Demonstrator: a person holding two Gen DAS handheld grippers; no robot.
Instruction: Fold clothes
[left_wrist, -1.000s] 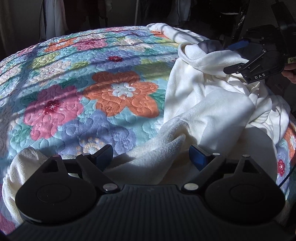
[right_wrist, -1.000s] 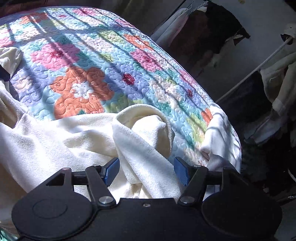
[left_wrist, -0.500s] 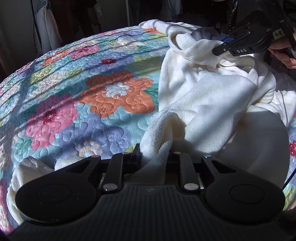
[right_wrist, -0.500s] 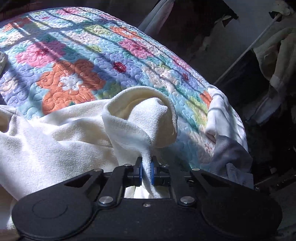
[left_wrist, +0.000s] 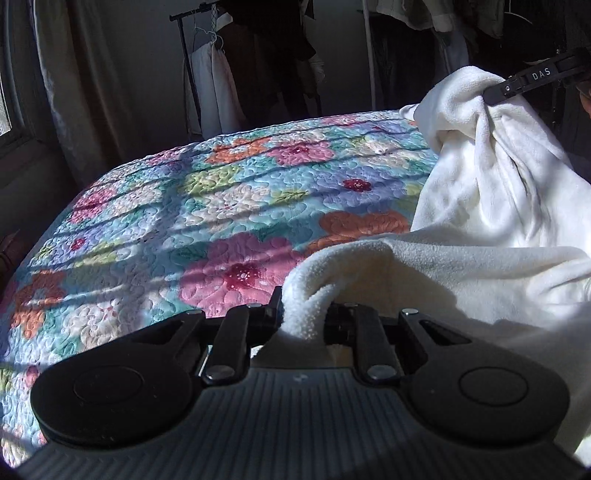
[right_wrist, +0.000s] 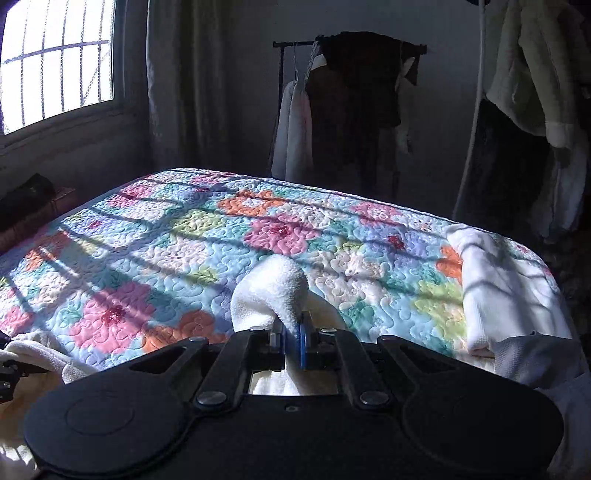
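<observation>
Both tools are clamped on the cream fleece garment (left_wrist: 480, 266): the left tool (left_wrist: 303, 317) pinches a thick bunched fold, the right tool (right_wrist: 291, 339) is nipped almost flat on a thin edge. The garment hangs between them above the flowered quilt (left_wrist: 221, 221) on the bed. "DAS" reads white on the right tool's black finger; what follows is perhaps hidden.

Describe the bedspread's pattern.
The quilted bedspread has pink, orange and lilac flowers on light blue; clearest in the right wrist view.
</observation>
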